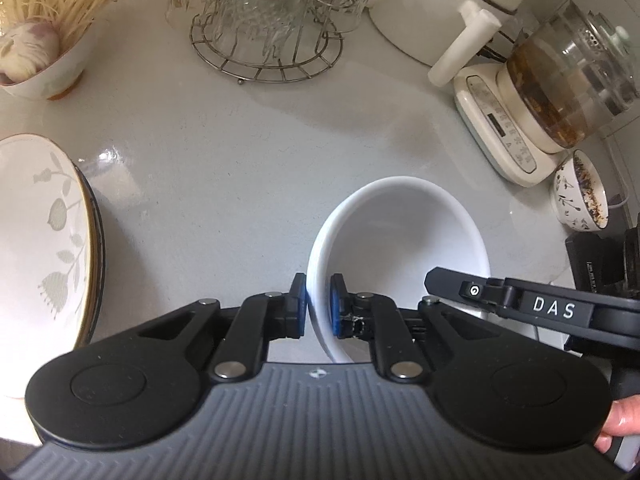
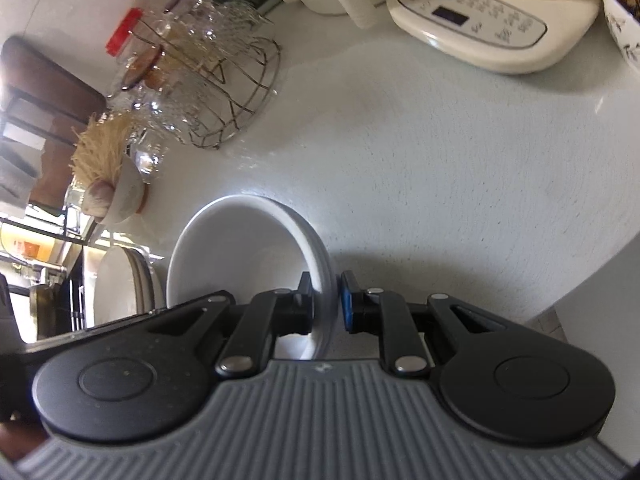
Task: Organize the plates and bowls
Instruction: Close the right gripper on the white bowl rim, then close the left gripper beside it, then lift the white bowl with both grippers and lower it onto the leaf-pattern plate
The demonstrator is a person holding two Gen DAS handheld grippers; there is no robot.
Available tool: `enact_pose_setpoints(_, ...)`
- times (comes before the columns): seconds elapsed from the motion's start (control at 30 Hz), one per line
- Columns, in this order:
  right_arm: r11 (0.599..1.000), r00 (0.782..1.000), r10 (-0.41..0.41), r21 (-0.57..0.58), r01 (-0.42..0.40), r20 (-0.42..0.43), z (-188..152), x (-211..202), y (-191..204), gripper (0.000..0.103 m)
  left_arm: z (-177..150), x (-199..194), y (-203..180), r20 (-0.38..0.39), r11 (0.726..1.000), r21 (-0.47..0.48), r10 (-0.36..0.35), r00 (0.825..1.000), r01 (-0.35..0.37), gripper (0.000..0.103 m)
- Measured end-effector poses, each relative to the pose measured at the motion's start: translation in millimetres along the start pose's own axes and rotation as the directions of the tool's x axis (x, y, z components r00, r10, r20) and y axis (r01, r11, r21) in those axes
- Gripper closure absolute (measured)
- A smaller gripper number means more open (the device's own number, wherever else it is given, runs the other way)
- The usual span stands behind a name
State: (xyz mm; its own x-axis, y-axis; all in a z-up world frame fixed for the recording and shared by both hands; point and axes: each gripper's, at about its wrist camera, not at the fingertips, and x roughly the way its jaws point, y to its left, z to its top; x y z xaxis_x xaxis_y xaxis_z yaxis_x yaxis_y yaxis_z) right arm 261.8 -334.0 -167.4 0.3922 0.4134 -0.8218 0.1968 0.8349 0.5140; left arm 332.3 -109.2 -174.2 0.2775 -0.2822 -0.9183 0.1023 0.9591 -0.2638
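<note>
A plain white bowl (image 1: 400,232) is over the grey counter (image 1: 240,160), and both grippers have hold of it. My left gripper (image 1: 318,306) is shut on its near left rim, one blue pad inside and one outside. My right gripper (image 2: 326,302) is shut on the opposite rim of the same bowl (image 2: 240,248). In the left wrist view the right tool's black frame marked DAS (image 1: 552,308) reaches in from the right. A stack of plates (image 1: 48,240), the top one white with grey leaves, lies to the left, also seen as the plate stack (image 2: 120,284).
At the back stand a wire rack of upturned glass cups (image 1: 264,28), a bowl of enoki mushrooms and garlic (image 1: 44,40) and a white appliance (image 1: 440,8). A glass kettle on a cream base (image 1: 560,92) and a small floral bowl (image 1: 580,192) stand at right. The counter edge (image 2: 580,292) is near.
</note>
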Motion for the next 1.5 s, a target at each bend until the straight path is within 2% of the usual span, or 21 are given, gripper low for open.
enact_pose_setpoints(0.33,0.999,1.0,0.016,-0.032,-0.015,0.026,-1,-22,11,0.086,-11,-28,-8,0.005,0.998,-0.053,-0.031,1.0,0.031,0.088)
enact_pose_setpoints(0.53,0.999,1.0,0.018,-0.029,-0.017,0.024,-2,-35,25,0.086,-18,-53,-12,0.021,1.0,0.013,-0.022,1.0,0.021,0.087)
enact_pose_setpoints(0.73,0.999,0.998,0.009,-0.042,-0.006,0.065,-9,-49,49,0.086,-18,-77,0,0.036,0.998,0.038,-0.058,0.998,0.057,0.087)
enact_pose_setpoints(0.97,0.997,0.996,0.016,-0.074,-0.01,0.084,-19,-49,78,0.086,-17,-102,27,0.08,0.996,0.043,-0.076,0.994,0.073,0.087)
enact_pose_setpoints(1.1,0.995,0.995,0.034,-0.096,-0.025,0.092,-24,-46,99,0.086,-18,-116,52,0.106,0.996,0.01,-0.09,0.99,0.089,0.087)
enact_pose_setpoints(1.5,0.977,0.992,0.098,-0.197,-0.082,0.074,-33,-22,165,0.086,-26,-154,121,0.185,0.995,-0.074,-0.05,0.981,0.065,0.087)
